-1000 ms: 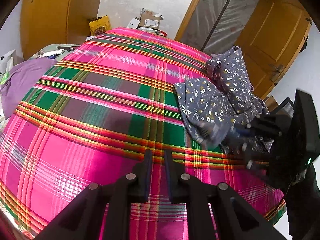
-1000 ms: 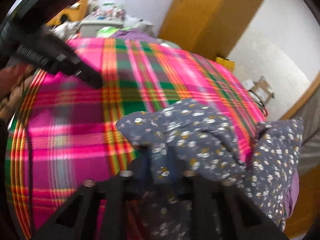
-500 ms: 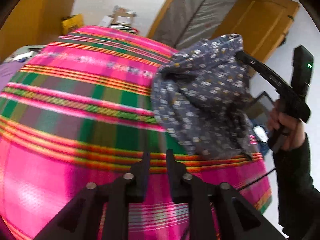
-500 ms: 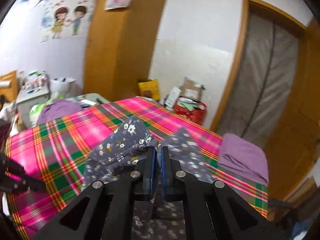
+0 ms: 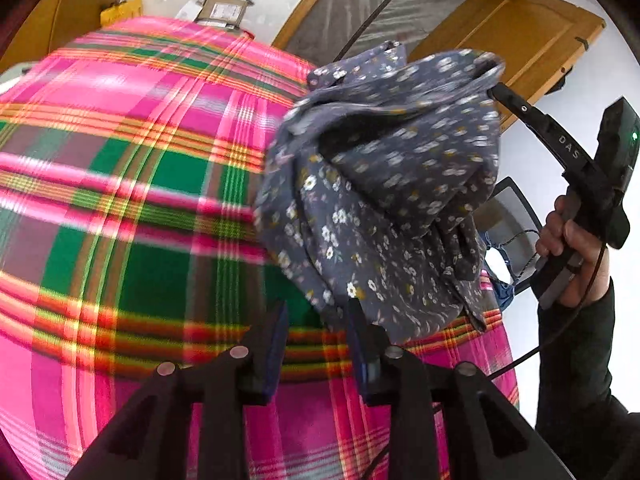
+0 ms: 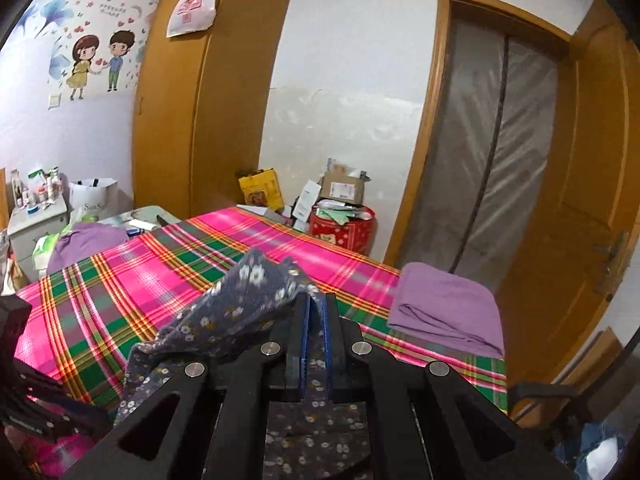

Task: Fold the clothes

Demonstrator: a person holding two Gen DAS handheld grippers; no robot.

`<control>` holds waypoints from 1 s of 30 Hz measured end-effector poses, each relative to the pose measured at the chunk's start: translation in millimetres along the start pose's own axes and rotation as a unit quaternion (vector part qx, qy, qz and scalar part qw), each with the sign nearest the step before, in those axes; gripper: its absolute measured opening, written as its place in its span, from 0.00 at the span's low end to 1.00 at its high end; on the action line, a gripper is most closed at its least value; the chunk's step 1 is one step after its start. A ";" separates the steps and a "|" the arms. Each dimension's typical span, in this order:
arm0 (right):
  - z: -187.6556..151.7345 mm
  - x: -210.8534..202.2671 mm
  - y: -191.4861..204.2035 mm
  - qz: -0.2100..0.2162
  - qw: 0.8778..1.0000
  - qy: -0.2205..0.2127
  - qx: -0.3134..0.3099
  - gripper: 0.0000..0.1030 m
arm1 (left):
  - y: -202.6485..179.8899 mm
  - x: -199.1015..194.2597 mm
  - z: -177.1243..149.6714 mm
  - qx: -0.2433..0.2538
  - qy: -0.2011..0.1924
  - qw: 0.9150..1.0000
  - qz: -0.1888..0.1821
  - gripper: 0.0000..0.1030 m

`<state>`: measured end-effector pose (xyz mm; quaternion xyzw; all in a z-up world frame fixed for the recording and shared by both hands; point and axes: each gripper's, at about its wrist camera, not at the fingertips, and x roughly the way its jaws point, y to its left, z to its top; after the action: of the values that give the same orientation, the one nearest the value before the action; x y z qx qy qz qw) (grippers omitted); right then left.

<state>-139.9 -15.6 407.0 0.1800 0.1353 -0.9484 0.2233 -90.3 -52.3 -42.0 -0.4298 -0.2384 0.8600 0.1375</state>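
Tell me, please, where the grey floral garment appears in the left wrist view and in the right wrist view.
Left wrist view: the grey floral garment hangs right of centre, above the plaid bedspread.
Right wrist view: it lies low, left of centre, running into the shut jaws of the right hand-held gripper.
Shared landmark: the curtained doorway.
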 end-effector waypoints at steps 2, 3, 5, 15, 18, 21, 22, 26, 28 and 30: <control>-0.1 -2.2 -7.4 -0.003 1.000 -0.004 0.009 0.06 | -4.1 2.4 0.7 0.010 -0.002 1.000 0.006 0.28; -0.3 -3.1 -10.9 -0.004 1.000 -0.006 0.013 0.06 | -6.1 3.7 0.8 0.015 -0.004 1.000 0.009 0.28; -1.2 -4.6 -16.9 -0.002 1.000 -0.006 0.021 0.06 | -9.8 5.9 0.6 0.024 -0.008 1.000 0.015 0.28; -26.3 -8.4 32.0 0.134 0.988 0.029 -0.063 0.40 | -14.6 10.0 0.7 0.030 -0.018 0.999 0.023 0.28; -44.2 -7.1 43.9 0.157 0.983 0.054 -0.079 0.48 | -8.5 6.9 -1.4 0.017 -0.018 1.000 0.012 0.26; -65.3 -5.1 52.4 0.176 0.977 0.087 -0.084 0.48 | -2.9 1.0 -4.3 0.008 -0.022 1.000 0.011 0.26; -73.6 -4.6 54.1 0.182 0.975 0.099 -0.085 0.48 | -1.6 -0.5 -4.9 0.008 -0.019 1.000 0.010 0.25; -96.7 5.5 56.1 0.170 0.971 0.140 -0.098 0.48 | -1.1 -1.9 -4.5 0.009 -0.017 1.000 0.012 0.25; -102.6 11.7 53.6 0.152 0.972 0.152 -0.095 0.45 | -5.4 0.9 -2.8 0.016 -0.016 1.000 0.018 0.25; -102.2 12.7 45.3 0.143 0.976 0.145 -0.073 0.22 | -10.0 3.4 -1.8 0.023 -0.014 0.999 0.019 0.25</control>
<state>-100.4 -25.0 302.0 0.3160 0.2081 -0.8579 0.3477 -90.6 -41.8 -40.0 -0.4191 -0.2122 0.8735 0.1275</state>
